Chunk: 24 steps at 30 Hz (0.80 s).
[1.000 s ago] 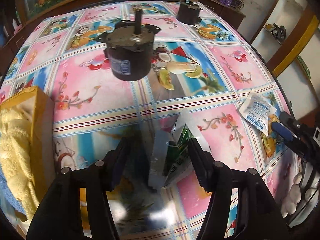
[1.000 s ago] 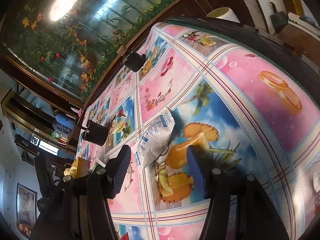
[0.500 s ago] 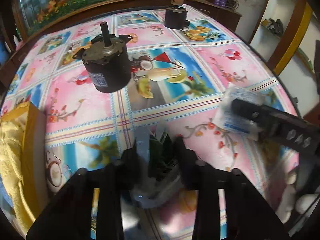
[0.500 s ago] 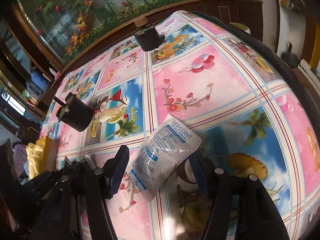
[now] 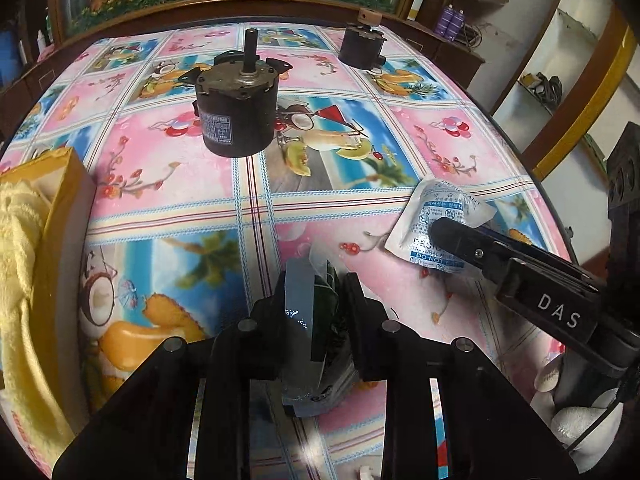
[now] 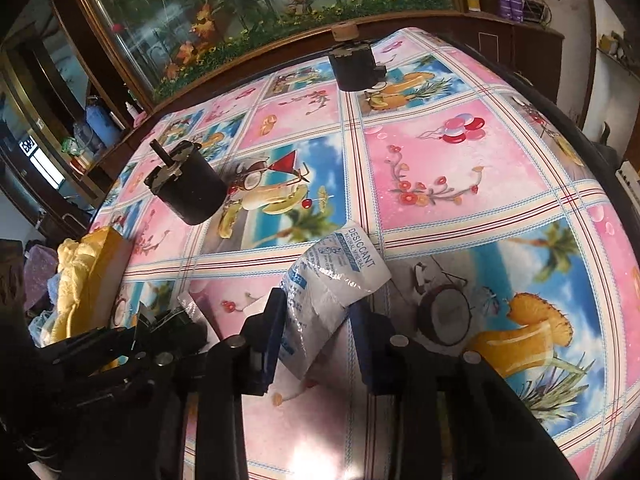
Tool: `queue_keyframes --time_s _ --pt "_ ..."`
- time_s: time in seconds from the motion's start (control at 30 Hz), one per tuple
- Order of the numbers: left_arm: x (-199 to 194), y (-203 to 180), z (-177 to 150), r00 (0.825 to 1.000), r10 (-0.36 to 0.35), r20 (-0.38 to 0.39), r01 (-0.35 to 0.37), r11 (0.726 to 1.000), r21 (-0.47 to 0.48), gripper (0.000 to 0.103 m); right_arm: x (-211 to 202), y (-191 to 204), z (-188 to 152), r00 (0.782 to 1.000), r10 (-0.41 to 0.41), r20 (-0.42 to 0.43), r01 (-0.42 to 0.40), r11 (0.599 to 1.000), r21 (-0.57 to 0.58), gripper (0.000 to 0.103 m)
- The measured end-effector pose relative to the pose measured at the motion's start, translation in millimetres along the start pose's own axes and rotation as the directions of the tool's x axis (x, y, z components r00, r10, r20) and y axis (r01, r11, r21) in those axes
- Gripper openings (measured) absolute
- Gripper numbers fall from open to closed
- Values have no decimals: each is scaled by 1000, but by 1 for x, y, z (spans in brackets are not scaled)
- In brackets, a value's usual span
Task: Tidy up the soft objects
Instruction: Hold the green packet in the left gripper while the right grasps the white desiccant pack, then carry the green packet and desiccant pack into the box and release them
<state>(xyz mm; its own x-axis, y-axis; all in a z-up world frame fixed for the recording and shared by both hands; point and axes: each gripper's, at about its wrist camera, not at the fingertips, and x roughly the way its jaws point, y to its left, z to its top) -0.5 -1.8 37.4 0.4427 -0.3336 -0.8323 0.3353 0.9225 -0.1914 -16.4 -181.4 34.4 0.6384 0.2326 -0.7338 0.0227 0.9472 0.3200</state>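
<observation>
Both picks look made. The left tool (image 5: 316,300) is clenched on a green foil packet (image 5: 310,320) at the near middle of the counter (image 5: 180,168); the right tool (image 6: 320,332) pinches the white desiccant sachet (image 6: 336,280) just to its right. Next, each soft piece needs carrying left to the yellow box (image 5: 60,220), which already holds a yellow towel (image 5: 16,240); what lies under it is hidden. The two motors stay put.

both wrist views low, sharing the tablecloth (image 5: 320,208).
</observation>
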Motion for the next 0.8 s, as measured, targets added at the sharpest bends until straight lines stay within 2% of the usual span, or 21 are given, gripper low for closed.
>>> queue_keyframes --time_s 0.33,0.63,0.8 --pt "-42 -8 -21 995 -73 63 75 997 -25 24 -33 -2 -8 995 93 43 -95 993 65 32" --pt "-94 -1 -45 981 -124 152 135 989 -65 24 -52 17 -23 987 149 62 -152 988 43 32" --pt "-118 13 -60 974 -126 189 147 984 -103 24 -60 32 -30 982 180 64 -182 983 25 32"
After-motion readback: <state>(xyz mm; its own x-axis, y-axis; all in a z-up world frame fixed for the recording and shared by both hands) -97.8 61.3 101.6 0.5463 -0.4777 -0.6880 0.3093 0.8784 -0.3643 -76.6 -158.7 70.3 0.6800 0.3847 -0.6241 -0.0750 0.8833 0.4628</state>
